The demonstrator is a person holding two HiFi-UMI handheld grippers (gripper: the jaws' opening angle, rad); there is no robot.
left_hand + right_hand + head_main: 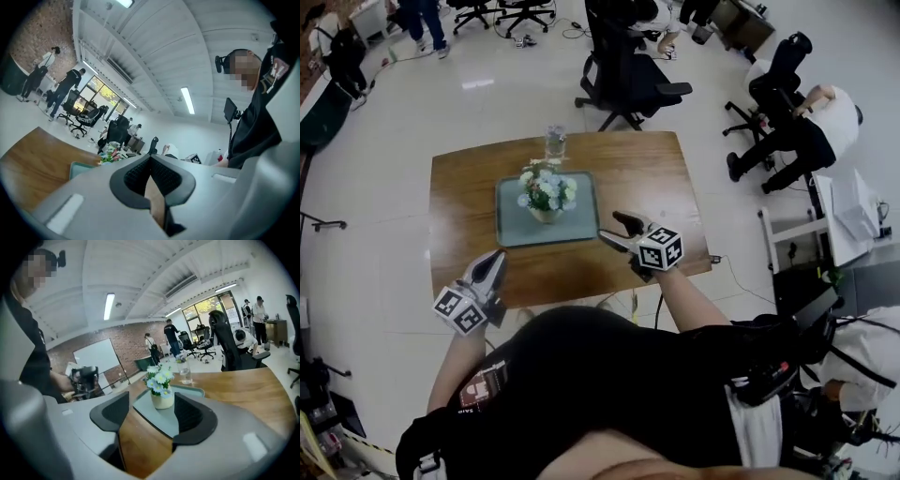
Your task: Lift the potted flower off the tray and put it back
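From the head view, the potted flower (547, 192) stands upright in the middle of the tray (514, 230), which lies flat at the centre of the table (647, 169), so you have not yet lifted it. Your left gripper (495, 258) hangs by the table's near edge, well clear of the tray. Your right gripper (611, 227) sits just off the tray's near right corner, aimed toward the pot and, I judge, the one placed to take it. In the left gripper view its fingers (164, 176) meet at the tips with nothing between them, only bare wood showing below. In the right gripper view the fingers (190, 413) stand apart and frame the pot, which is still well ahead and untouched; a glass (185, 371) stands beyond the tray.
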